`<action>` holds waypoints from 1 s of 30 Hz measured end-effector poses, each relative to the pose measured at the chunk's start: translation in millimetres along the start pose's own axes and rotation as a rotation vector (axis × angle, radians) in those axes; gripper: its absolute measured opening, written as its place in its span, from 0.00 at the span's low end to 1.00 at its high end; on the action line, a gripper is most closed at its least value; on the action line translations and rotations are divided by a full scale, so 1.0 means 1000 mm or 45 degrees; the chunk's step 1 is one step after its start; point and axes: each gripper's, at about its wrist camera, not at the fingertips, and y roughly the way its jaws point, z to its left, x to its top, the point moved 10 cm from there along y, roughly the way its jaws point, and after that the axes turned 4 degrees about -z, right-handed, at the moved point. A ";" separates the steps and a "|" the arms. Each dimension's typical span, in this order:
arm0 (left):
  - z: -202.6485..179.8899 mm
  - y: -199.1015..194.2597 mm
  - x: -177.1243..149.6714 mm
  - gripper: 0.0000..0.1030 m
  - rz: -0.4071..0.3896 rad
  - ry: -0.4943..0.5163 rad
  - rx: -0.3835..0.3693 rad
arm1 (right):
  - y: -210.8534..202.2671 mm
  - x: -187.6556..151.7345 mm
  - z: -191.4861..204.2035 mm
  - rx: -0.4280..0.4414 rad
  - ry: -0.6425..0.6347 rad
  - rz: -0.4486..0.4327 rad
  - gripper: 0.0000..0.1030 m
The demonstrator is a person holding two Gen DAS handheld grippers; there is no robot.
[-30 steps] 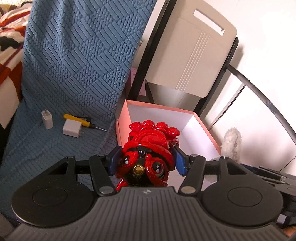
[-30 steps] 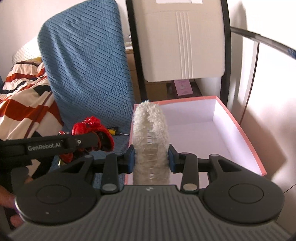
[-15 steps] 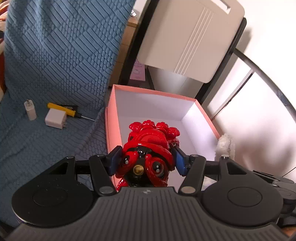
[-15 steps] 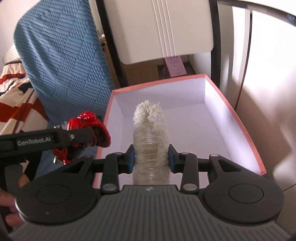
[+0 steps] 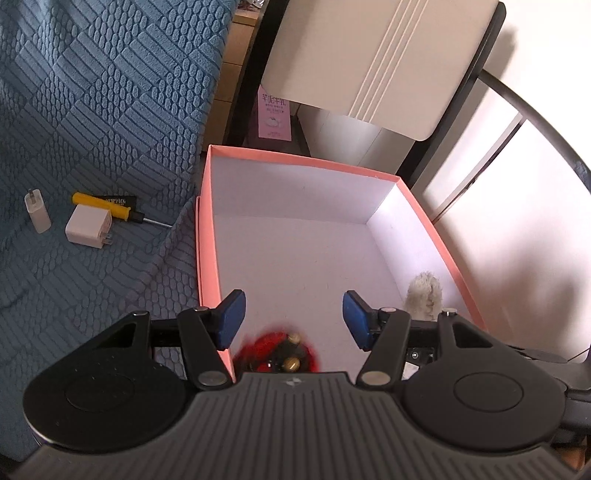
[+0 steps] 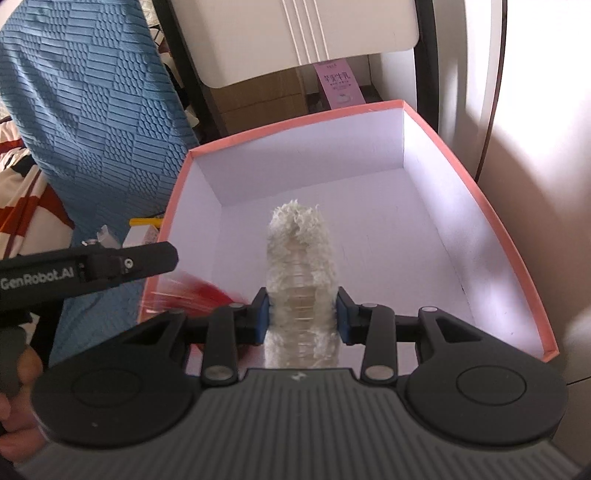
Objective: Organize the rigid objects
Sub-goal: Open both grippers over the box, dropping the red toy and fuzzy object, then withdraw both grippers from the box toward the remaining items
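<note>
Left wrist: left hand-held gripper [image 5: 291, 321] spread | right hand-held gripper [image 6: 300, 317] pinching fluffy bottle [image 6: 301, 273]

Both wrist fisheyes look steeply down, close over the pink box [image 5: 424, 218]. Left view from its near-left corner, right view nearer centre. Shared: box interior [image 6: 388, 229], blue textured cover [image 5: 92, 110], white chair back [image 6: 295, 33].

At the upper left of my left wrist view I see a blue textured cover [image 5: 92, 110] draped over furniture. Top centre, a cream chair back [image 5: 369, 55] sits in a black frame. A pale wall [image 5: 517, 229] fills the right side, sunlit in patches. My right wrist view shows a striped orange blanket [image 6: 22, 206] at the left edge
</note>
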 end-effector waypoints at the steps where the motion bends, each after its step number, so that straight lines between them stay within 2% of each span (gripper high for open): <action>1: 0.000 0.001 0.000 0.63 0.000 0.001 0.003 | 0.002 0.000 -0.002 -0.001 0.007 0.004 0.40; 5: 0.000 -0.001 0.001 0.63 -0.009 0.002 0.009 | 0.003 0.000 -0.008 -0.017 0.030 0.016 0.40; 9: -0.002 -0.010 0.001 0.63 -0.026 0.005 0.002 | -0.002 0.000 -0.009 -0.032 0.044 0.013 0.54; 10: -0.002 -0.013 0.001 0.63 -0.032 0.005 0.002 | -0.006 0.000 -0.008 -0.037 0.045 0.004 0.55; 16: -0.003 -0.045 0.004 0.63 -0.088 0.011 0.002 | -0.030 0.003 0.013 -0.022 -0.025 -0.051 0.55; 20: 0.002 -0.079 0.009 0.63 -0.190 0.053 0.046 | -0.051 0.004 0.036 0.028 -0.095 -0.130 0.55; 24: 0.012 -0.113 0.010 0.63 -0.246 0.065 0.053 | -0.067 0.003 0.056 0.051 -0.126 -0.187 0.55; 30: 0.031 -0.153 0.008 0.64 -0.321 0.018 0.088 | -0.098 0.007 0.086 0.084 -0.180 -0.294 0.55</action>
